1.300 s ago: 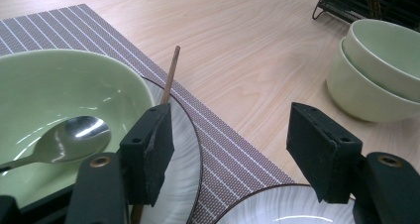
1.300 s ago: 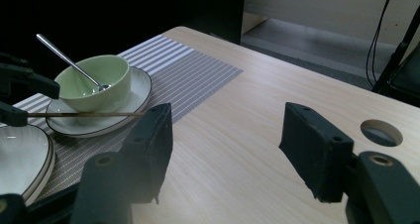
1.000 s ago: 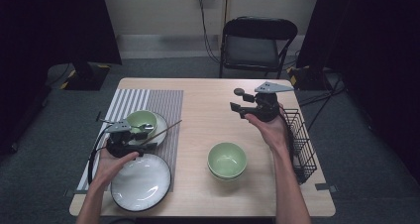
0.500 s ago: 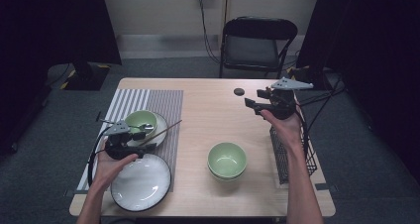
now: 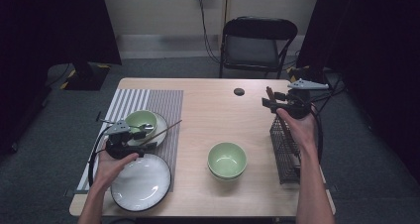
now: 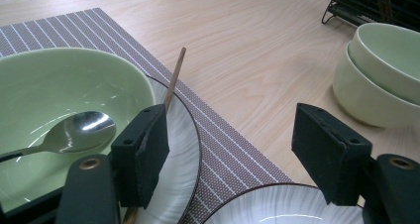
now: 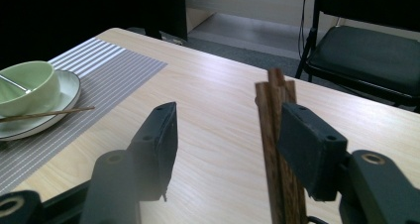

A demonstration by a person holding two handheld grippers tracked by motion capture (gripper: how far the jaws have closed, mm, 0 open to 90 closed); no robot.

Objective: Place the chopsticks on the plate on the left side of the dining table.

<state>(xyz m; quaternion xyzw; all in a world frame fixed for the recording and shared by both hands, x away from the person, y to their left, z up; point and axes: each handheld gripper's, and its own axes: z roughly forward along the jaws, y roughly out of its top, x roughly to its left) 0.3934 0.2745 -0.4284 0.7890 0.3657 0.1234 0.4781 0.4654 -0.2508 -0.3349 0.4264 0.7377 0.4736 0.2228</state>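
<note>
No text, label, brand, number or sign can be read on anything here.

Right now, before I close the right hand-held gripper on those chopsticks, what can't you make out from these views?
- Lower ends of the brown chopsticks: right gripper view, cut off by the bottom edge.
- Spoon handle: left gripper view, cut off by the left edge.
- Near end of the single chopstick: left gripper view, hidden behind the left hand-held gripper.
- Wire rack contents: high view, too small.
</note>
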